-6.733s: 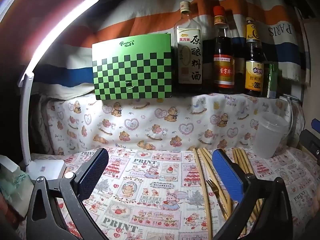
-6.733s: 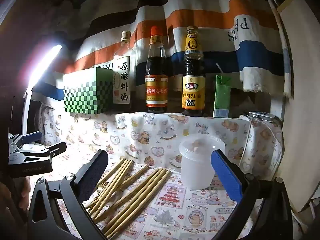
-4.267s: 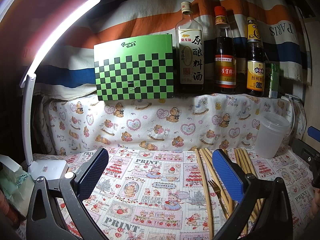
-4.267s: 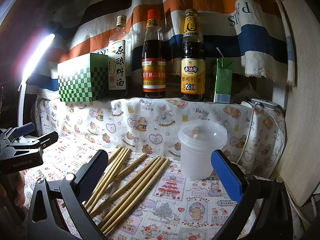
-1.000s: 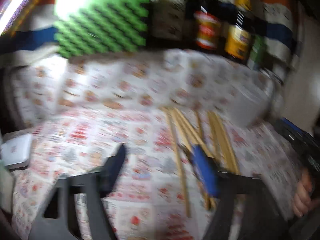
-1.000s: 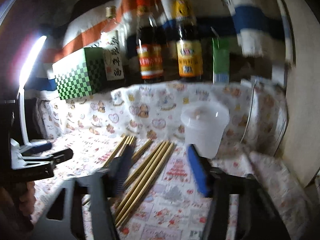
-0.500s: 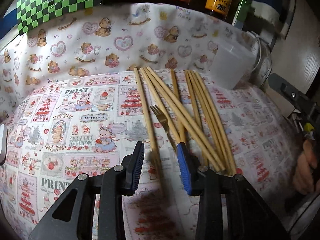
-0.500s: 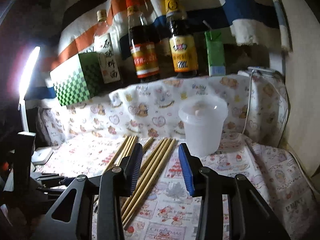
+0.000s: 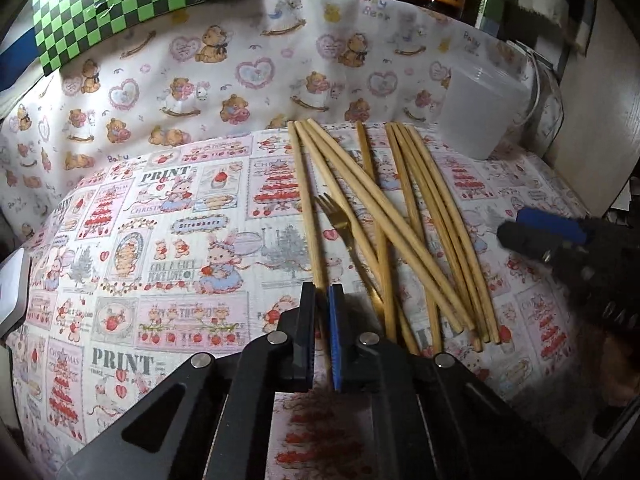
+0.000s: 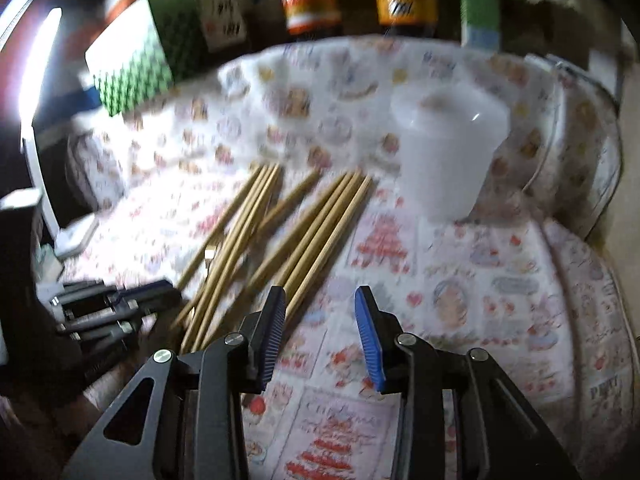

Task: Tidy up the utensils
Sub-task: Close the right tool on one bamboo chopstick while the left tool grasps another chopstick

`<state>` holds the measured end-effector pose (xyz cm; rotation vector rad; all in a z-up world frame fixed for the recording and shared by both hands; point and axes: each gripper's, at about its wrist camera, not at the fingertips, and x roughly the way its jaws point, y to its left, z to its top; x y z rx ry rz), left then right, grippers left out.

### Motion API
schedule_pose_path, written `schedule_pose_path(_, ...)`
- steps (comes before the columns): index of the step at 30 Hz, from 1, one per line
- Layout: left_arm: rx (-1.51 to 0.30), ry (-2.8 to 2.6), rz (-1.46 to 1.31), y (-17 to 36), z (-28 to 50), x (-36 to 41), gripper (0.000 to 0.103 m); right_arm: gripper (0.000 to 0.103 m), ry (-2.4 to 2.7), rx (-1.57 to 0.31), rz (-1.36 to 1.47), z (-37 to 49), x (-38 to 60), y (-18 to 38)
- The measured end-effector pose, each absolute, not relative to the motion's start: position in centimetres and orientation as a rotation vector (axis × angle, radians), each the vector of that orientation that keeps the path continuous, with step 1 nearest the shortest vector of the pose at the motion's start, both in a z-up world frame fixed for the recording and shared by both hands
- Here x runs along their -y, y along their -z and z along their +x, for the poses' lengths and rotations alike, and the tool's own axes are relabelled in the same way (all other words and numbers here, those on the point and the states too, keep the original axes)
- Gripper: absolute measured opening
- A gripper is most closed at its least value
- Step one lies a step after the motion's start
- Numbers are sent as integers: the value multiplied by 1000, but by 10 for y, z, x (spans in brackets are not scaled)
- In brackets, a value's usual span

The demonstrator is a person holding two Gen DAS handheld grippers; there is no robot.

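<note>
Progress: early, by my judgement. No utensil stands in the plastic cup; all of them lie flat on the bench, on its printed cloth.
Done so far: one item gripped only. The left claw is closed to a narrow slit on the near end of the leftmost chopstick, which lies on the cloth, not lifted.
Left to do: in my estimate, nearly all of it, namely gathering the sticks and the fork and standing them in the cup, if the cup is the intended holder.
Count, lamp base: one white base at the far left edge.
Count, chopsticks: about nine in the left wrist view; a fan of three at left including the gripped one, one single stick crossing under them, and a bundle of about five at right. The overlaps make the figure approximate.
Count, fork: one small gold fork, tines pointing away, lying among the left fan with its handle under the crossing sticks.
Count, cup: one, translucent, upright, just beyond the far tips of the right bundle, at the back right.
Count, bottles: at least two on the shelf behind, cropped at the top edge; no full count possible.
Right claw: parted to a medium gap, holding nothing, poised over bare cloth just right of the bundle's near ends. That view is blurred.
</note>
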<state>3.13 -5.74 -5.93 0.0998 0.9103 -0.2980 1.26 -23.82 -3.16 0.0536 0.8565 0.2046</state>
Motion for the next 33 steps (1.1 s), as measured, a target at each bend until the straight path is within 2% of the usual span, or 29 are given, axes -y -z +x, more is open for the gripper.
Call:
schedule_pose_path(6, -822, 233, 33, 44, 25, 37, 4, 38, -206, -894, -28, 9, 220, 43)
schedule_pose_path(15, -392, 107, 122, -14, -25, 31, 4, 33, -223, -960, -2, 8, 216, 45)
schedule_pose_path(18, -310, 72, 146, -23, -33, 32, 4, 33, -223, -971, 22, 10, 216, 48)
schedule_pose_path(24, -214, 53, 140, -35, -44, 26, 4, 30, -242, -995, 50, 10, 218, 47)
schedule_pose_path(33, -253, 49, 76, -35, -35, 12, 4, 30, -255, -960, -18, 3, 204, 46)
